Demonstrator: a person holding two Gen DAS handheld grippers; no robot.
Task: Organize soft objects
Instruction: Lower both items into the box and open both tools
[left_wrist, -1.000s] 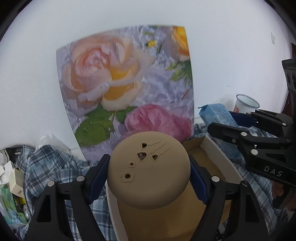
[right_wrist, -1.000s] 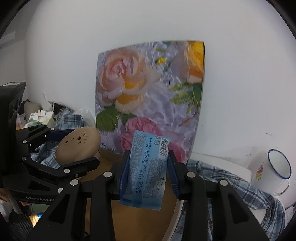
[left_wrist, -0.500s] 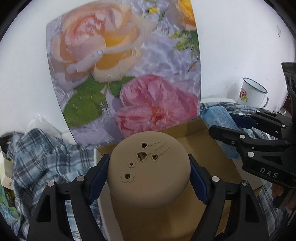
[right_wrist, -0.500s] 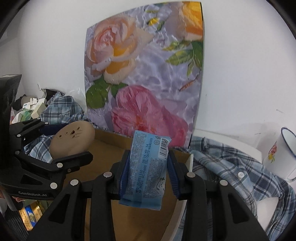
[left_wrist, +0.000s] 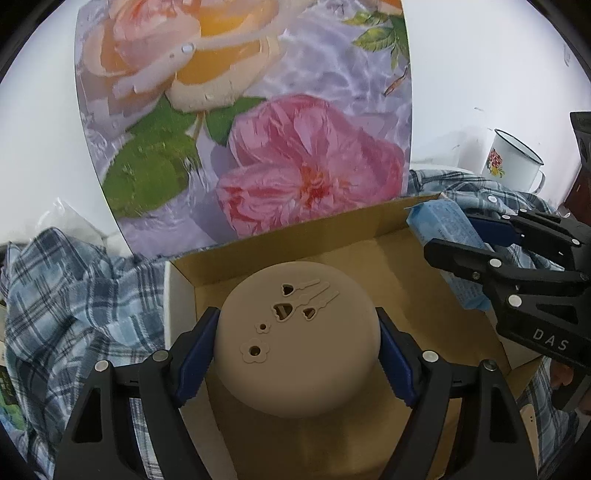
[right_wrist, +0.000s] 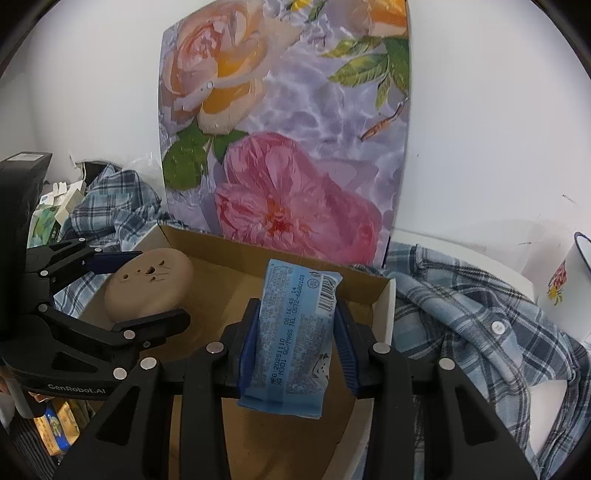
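Note:
My left gripper (left_wrist: 297, 354) is shut on a tan round soft pad (left_wrist: 295, 332) with small flower and heart cut-outs, held above the open cardboard box (left_wrist: 236, 258). My right gripper (right_wrist: 295, 343) is shut on a blue tissue pack (right_wrist: 295, 332) with printed text and a barcode, over the right half of the same box (right_wrist: 384, 314). In the right wrist view the tan pad (right_wrist: 151, 288) shows at left inside the left gripper (right_wrist: 122, 291). In the left wrist view the tissue pack (left_wrist: 448, 236) and right gripper (left_wrist: 469, 251) show at right.
A flowered board (left_wrist: 251, 122) leans on the white wall behind the box. A blue plaid shirt (right_wrist: 480, 314) lies around the box on both sides (left_wrist: 74, 302). A white enamel mug (left_wrist: 511, 162) stands at the right. Small packages (right_wrist: 55, 210) sit at the far left.
Both grippers have sunk toward the box with their loads and tilted down; the box floor now fills more of each view. Neither grip has changed.

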